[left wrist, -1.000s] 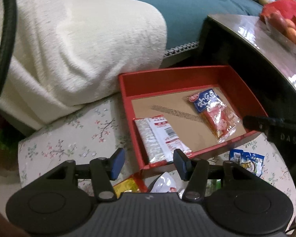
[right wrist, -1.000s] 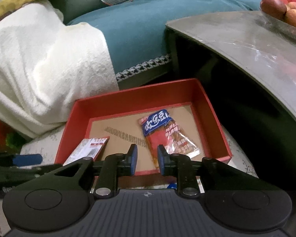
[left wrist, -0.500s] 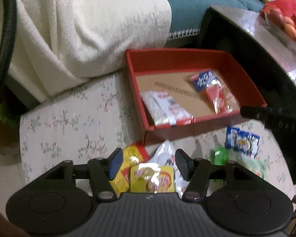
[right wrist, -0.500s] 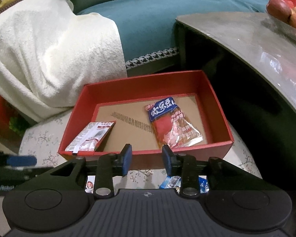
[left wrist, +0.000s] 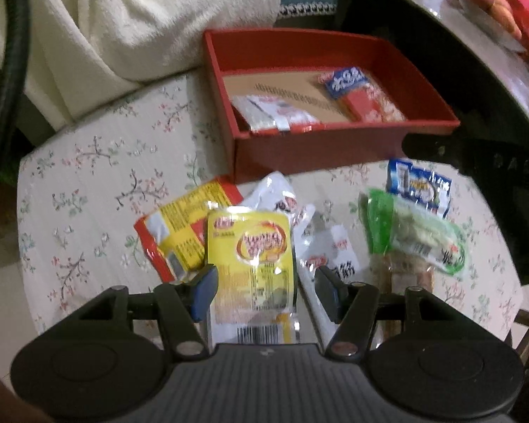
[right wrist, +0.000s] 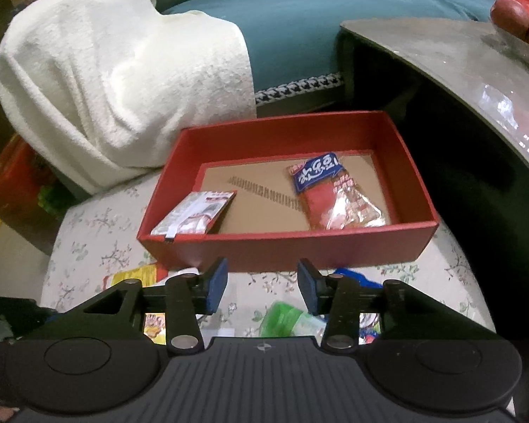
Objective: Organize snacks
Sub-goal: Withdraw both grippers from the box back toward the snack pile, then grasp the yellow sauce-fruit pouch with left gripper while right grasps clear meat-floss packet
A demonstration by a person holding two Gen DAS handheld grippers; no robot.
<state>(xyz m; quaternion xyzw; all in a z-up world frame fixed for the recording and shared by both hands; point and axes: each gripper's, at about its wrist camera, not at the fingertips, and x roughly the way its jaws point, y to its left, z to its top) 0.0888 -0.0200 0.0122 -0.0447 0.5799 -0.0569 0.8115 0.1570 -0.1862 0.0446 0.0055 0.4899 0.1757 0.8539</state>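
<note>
A red box (left wrist: pixel 335 148) (right wrist: pixel 292 246) stands on a floral-covered surface and holds a white-red packet (left wrist: pixel 275 116) (right wrist: pixel 194 216) and a blue-red packet (left wrist: pixel 359 93) (right wrist: pixel 331 192). In front of it lie loose snacks: a yellow packet (left wrist: pixel 254 246), a red-yellow packet (left wrist: pixel 180 225), white packets (left wrist: pixel 321 246), a green packet (left wrist: pixel 412 236) (right wrist: pixel 289 319) and a blue packet (left wrist: pixel 419 185). My left gripper (left wrist: pixel 264 290) is open, its jaws either side of the yellow packet's near end. My right gripper (right wrist: pixel 262 289) is open and empty, just before the box's near wall.
A white blanket (right wrist: pixel 123 70) drapes over a teal sofa (right wrist: pixel 317 17) behind the box. A dark glass-topped table (right wrist: pixel 458 70) with fruit (left wrist: pixel 490 3) rises at the right. The floral surface (left wrist: pixel 88 183) drops off at the left. The right gripper's body (left wrist: pixel 476 162) shows at right.
Both grippers have pulled back from the box toward the loose snacks. The right gripper's jaws have opened wider. The left gripper now straddles the yellow packet.
</note>
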